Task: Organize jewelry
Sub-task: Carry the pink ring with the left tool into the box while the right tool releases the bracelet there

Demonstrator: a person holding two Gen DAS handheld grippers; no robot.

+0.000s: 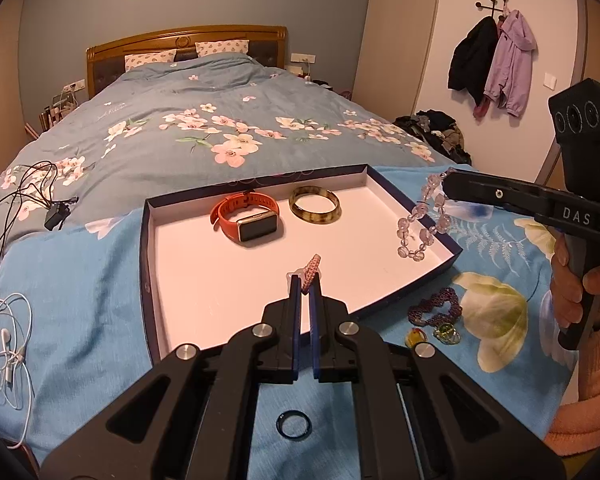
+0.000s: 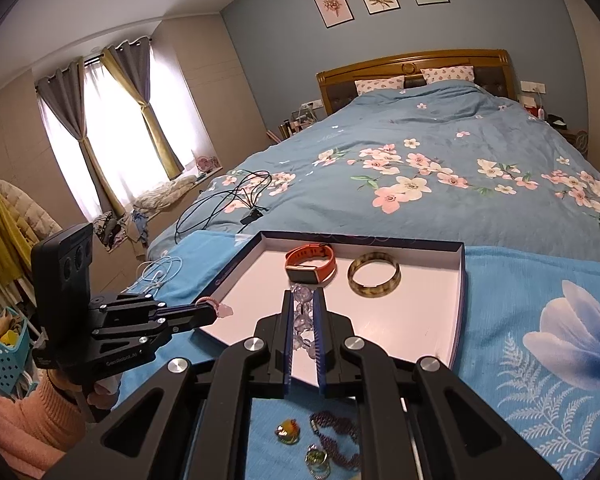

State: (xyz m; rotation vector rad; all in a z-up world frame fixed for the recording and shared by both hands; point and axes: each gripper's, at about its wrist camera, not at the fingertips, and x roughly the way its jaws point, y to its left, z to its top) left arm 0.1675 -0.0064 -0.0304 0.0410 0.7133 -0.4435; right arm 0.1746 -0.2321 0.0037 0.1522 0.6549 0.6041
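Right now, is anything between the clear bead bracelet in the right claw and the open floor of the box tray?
Nothing visible blocks it. The clear bead bracelet hangs from the right claw over the tray's right rim. The orange smartwatch and mottled brown bangle lie farther back.

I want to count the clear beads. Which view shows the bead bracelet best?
The left wrist view: the bead bracelet hangs in a full loop from the right tongs. In the right wrist view its beads are mostly hidden between the fingers.

Right gripper (image 2: 304, 312) clamping clear bead bracelet (image 2: 302, 320) above tray (image 2: 458, 300), orange watch (image 2: 310, 266) and amber bangle (image 2: 374, 274) inside tray, left gripper (image 2: 216, 312) pinching pink band (image 2: 218, 307) at tray's left edge
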